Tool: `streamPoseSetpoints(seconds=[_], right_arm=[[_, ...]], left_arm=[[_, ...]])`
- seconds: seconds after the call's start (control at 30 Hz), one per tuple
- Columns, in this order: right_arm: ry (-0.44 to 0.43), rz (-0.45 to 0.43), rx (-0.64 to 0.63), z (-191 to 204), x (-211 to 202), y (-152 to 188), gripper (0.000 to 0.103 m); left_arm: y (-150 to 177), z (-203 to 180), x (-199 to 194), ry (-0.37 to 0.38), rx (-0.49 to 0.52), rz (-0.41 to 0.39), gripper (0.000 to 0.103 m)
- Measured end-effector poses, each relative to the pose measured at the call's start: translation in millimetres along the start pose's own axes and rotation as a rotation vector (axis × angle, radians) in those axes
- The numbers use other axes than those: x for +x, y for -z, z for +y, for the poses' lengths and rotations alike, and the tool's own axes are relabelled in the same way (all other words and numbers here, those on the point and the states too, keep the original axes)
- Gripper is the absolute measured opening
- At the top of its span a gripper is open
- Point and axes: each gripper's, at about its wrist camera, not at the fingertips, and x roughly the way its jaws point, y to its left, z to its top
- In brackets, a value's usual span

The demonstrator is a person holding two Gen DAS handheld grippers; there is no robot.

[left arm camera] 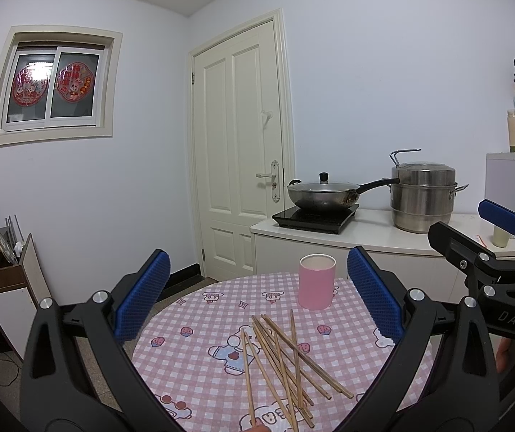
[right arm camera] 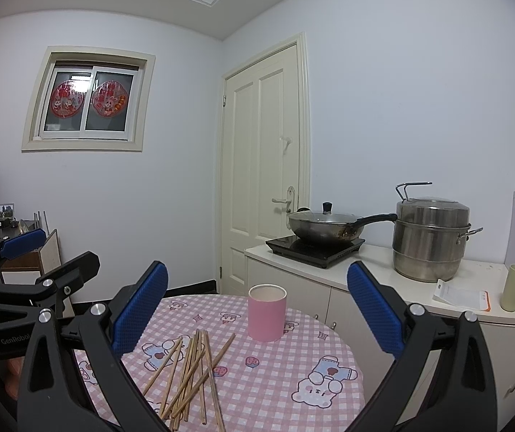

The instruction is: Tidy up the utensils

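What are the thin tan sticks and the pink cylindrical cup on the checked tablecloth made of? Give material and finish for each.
Thin tan sticks: probably bamboo or light wood, matte and unvarnished; pale straw colour, no shine.
Pink cylindrical cup: possibly paper, card or matte plastic; flat pink outside with no glare, thin pale rim and lighter inside. The pictures cannot settle which.
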Motion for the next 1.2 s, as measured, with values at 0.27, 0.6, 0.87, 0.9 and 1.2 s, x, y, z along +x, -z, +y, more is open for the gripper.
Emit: streamPoseSetpoints(seconds=[0.27,0.6,0.87,0.9,1.2], right_arm=[[-0.006,0.005,0.0,0.7,1.4,1.7,0.096],[-0.026,0.034,0.0,2.6,9.2,5.2,0.096],[-0.049,0.118,0.016,-1.9,35.1,18.2,0.096],[-0.051,0.13,0.017,-2.3,38.9,20.1,0.096],[-0.022,0.332,0.01,-5.5,92.6,57.2,0.096]], left_arm=[[1.6,-0.2,2.1,-0.002,0.0,0.008,0.097],[10.6,0.9,15.9,0.0,0.0,0.052,0.097],[26.9,14.4,44.4,0.022,-0.044,0.169,0.097],[30.3,19.3,49.7,0.028,-0.063,0.192,0.097],[80.9,50.9,116.3,0.033,-0.124,0.467,0.097]])
